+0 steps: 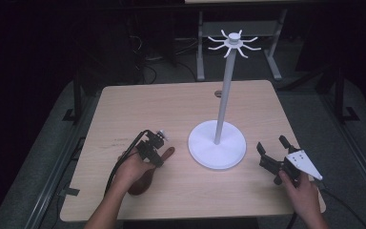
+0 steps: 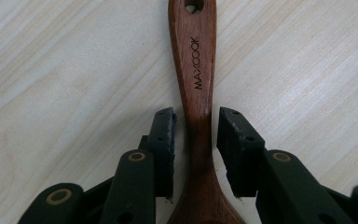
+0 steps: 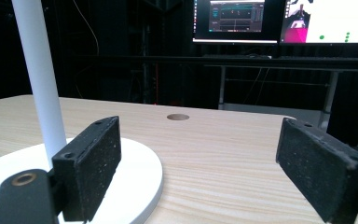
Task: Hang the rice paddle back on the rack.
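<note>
Grasp step: left gripper [image 2: 195,140] jaws straddle the dark wooden spoon's [image 2: 196,84] handle, not yet pinching. Next: clamp, lift. Right gripper [image 3: 200,163] spread, idle.

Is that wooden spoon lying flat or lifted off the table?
Lying flat: the wooden spoon rests on the table, handle between the left hand-held gripper's open jaws.

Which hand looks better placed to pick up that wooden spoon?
Left. The left gripper already straddles the wooden spoon, a small gap showing beside each of its fingers. The right gripper rests open beyond the white stand.
</note>
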